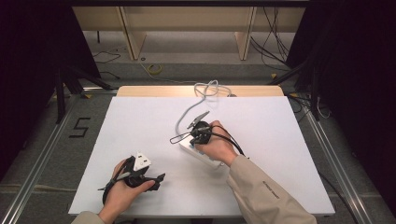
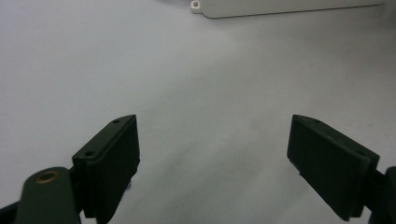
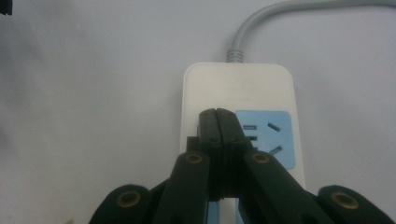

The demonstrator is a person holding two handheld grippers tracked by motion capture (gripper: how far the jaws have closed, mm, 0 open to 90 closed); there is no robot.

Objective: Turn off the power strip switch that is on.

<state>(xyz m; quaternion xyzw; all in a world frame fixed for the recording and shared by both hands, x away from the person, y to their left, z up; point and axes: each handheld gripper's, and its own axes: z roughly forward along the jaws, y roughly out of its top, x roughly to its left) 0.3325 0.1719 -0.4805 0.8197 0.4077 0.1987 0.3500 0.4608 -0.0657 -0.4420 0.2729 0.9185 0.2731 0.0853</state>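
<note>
A white power strip (image 1: 207,158) lies near the middle of the white board, and its grey cable (image 1: 186,115) runs off toward the far edge. My right gripper (image 1: 196,141) points down onto the strip. In the right gripper view its jaws (image 3: 217,114) stand shut, tips together over the strip's (image 3: 233,84) top face, beside the blue socket panel (image 3: 275,135); nothing shows between them. The cable (image 3: 252,28) leaves the strip's far end. My left gripper (image 1: 157,180) rests low at the front left, jaws (image 2: 215,154) wide open over bare board, with the strip's edge (image 2: 280,7) farther off.
The white board (image 1: 140,121) covers a wooden table (image 1: 154,90). Metal rails (image 1: 44,149) run along both sides on the floor, with a black "5" mark (image 1: 80,127) at the left. Loose cables (image 1: 154,69) lie on the floor beyond the table, under a wooden bench.
</note>
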